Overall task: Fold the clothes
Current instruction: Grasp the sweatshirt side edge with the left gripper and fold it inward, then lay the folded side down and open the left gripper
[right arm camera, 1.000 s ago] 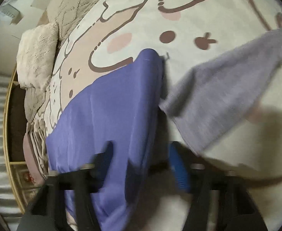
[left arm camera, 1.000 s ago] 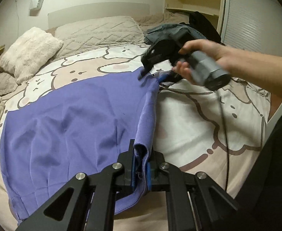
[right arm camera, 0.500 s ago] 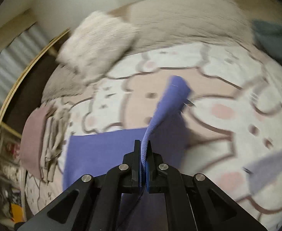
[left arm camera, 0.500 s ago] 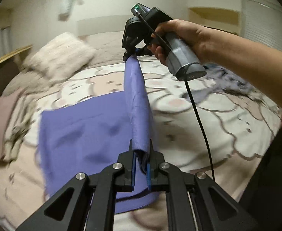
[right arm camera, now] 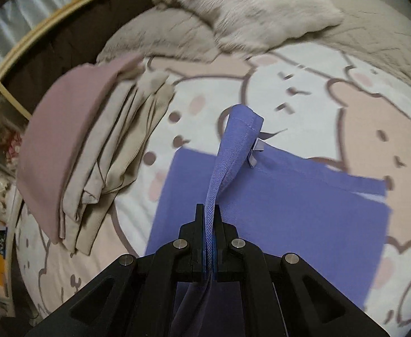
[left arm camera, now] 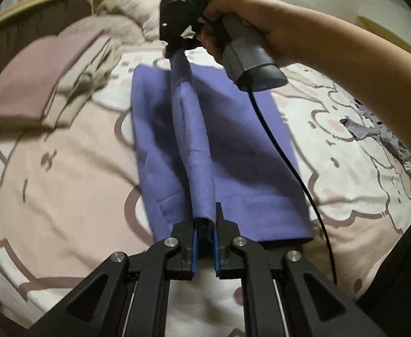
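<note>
A purple garment (left arm camera: 233,146) lies partly flat on the cartoon-print bedspread (left arm camera: 53,174). One edge of it is lifted into a taut ridge between my two grippers. My left gripper (left arm camera: 205,224) is shut on the near end of that ridge. My right gripper (left arm camera: 177,47), held in a hand, is shut on the far end. In the right wrist view the right gripper (right arm camera: 208,210) pinches a twisted purple strip of the garment (right arm camera: 289,202), whose corner with a small label stands up ahead.
A stack of folded pink and beige clothes (right arm camera: 87,151) lies to the left of the purple garment, also in the left wrist view (left arm camera: 45,75). A fluffy pillow (right arm camera: 247,8) is at the bed head. Loose grey clothes (left arm camera: 379,132) lie at the right.
Both grippers have lifted the garment's right edge and carried it leftward over the flat part. The right gripper, open a second ago, is now shut on the cloth.
</note>
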`<state>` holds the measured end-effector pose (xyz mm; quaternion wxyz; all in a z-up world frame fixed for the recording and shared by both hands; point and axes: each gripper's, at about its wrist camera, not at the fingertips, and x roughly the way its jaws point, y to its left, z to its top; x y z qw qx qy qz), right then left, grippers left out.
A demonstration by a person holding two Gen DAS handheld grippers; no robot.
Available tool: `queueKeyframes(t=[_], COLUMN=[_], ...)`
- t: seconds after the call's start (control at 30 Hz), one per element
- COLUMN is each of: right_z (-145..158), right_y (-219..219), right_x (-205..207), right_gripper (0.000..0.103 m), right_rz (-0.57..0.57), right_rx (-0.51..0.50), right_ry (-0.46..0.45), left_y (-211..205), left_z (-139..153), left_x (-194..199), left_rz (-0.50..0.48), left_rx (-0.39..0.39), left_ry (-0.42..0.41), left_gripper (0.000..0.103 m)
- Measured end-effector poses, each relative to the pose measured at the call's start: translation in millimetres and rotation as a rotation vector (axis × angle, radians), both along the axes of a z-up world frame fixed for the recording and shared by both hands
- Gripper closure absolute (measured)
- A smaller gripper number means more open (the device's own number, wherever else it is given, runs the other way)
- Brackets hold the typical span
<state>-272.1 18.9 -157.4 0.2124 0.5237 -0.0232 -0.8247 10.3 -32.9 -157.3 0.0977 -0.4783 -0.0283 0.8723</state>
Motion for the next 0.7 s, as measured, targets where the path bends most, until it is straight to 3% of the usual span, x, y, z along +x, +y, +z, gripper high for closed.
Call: queueKeyframes(t=[0.23,0.4,0.43,0.47,0.53,0.67,0.7], right_z=[-32.2,-40.8,-41.3,-37.3,-28.7,13.3,23.2], right_y=[-39.4,-64.5,-68.6,-68.1,-66.4,-42.0,-31.5], right_x=[10.3,24.4,26.4,27.3,28.9,28.5,29.6], right_gripper=[0.099,0.099,0.092,0.059,0.006,0.006,0.006], right_rz=[0.077,0.153,0.159,0.15,0.129,0.068,0.062], right_rx=[0.062,0.154,0.172,0.168,0.156,0.069,0.051], right_ry=[-0.034,0.027,0.047,0.065,0.099,0.147,0.144], left_y=[1.7,-2.7,-4.3,-5.8,-9.2,-19.5,-22.0], left_z=[-10.5,-15.0,-15.3,-15.7,-16.2,-14.5,-12.9], left_x=[8.0,8.5,8.2,7.9,7.1,6.0,6.3], left_rz=[-0.041,-0.026,-0.019,-0.012,0.003,0.04,0.051], left_rx=[0.004,0.001,0.003,0.006,0.016,0.055,0.048], left_ry=[-0.026,-0.038,-0.04,-0.042,-0.049,-0.077,-0.082], left_gripper=[0.094,0.094,0.093,0.09,0.086,0.082,0.07])
